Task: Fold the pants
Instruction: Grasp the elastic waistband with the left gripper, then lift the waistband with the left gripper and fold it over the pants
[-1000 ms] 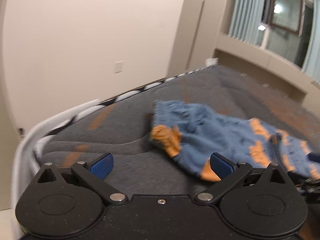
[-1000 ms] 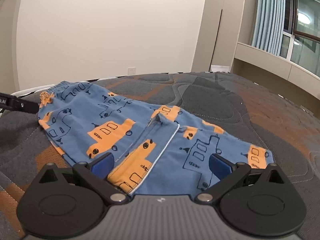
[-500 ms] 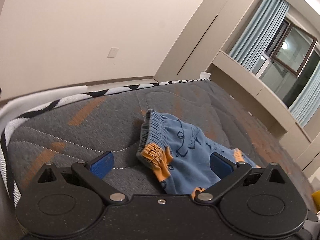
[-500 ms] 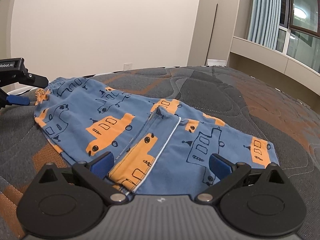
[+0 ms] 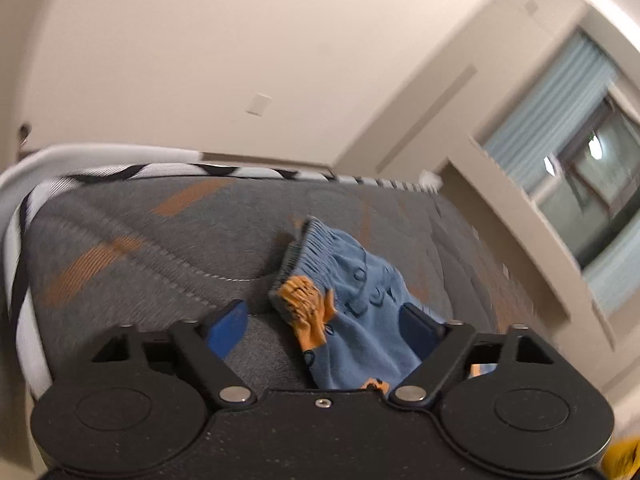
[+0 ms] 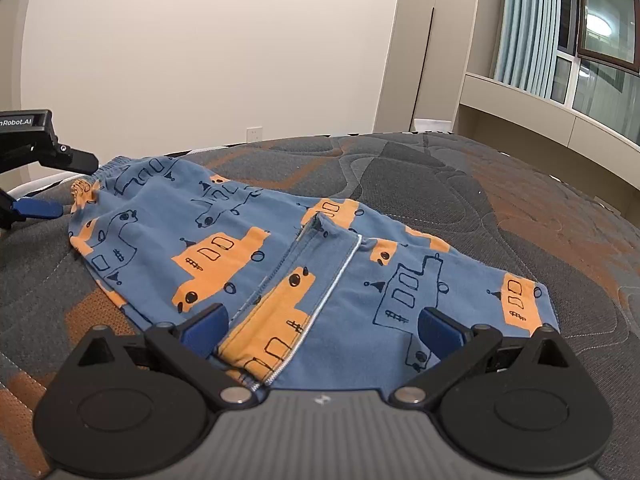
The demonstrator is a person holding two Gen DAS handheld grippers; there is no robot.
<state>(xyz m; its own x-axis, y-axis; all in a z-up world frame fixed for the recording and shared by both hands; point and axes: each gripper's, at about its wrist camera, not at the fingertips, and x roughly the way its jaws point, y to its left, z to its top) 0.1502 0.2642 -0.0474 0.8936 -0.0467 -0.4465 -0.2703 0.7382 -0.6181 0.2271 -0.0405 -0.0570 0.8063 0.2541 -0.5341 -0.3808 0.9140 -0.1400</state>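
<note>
surface: grey quilted mattress (image 6: 460,184) with rust-orange patches and a black-and-white striped edge (image 5: 132,170) along the far side.
room: cream wall (image 6: 200,48) with a small wall plate (image 6: 254,134); pale blue curtains (image 6: 528,20) and a dark-framed window (image 6: 604,28) on the right, above a beige ledge (image 6: 520,100).
pants: blue pants (image 6: 280,256) printed with orange vehicles, lying flat on the mattress, waistband (image 5: 308,252) toward the left, legs running right.
left gripper: left gripper (image 5: 324,324) at the waistband corner; one finger above the band and one below it in the right wrist view, jaws still apart, cloth between them but not pinched; they have just been closing.
right gripper: right gripper (image 6: 320,328) low over the near edge of the pants, jaws spread wide with the seam and leg cloth lying between the blue pads (image 6: 436,332), nothing pressed.
change since a second ago: the left wrist view has tilted, so the wall and window now lean; the waistband sits closer in between the left fingers than before. the right gripper's view and the lie of the pants look the same.
</note>
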